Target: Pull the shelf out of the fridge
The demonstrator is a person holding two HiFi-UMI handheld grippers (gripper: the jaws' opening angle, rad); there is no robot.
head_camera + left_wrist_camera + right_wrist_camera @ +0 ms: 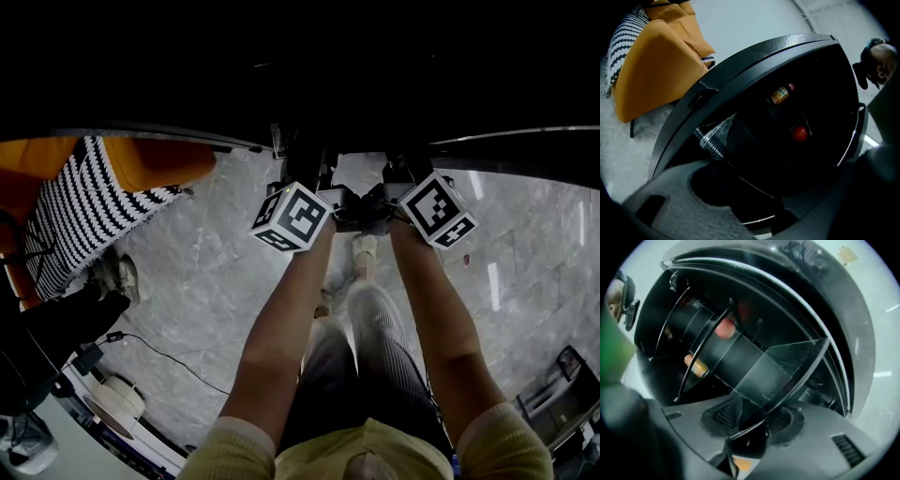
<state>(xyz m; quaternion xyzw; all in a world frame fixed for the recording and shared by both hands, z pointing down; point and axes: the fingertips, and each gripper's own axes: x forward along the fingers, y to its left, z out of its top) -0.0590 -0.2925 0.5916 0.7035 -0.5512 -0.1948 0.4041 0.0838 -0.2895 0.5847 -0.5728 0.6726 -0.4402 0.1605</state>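
Marble floor below, left claw and right claw gape astride fridge shelf.

Clear glass shelf, dark-rimmed, protruding from open black fridge.

The floor is grey veined marble, polished enough to throw back pale streaks of light at the right. At the left stands an orange armchair with a black-and-white striped cushion lying on it — behind it, a plain white wall. A thin black cable trails across the floor.
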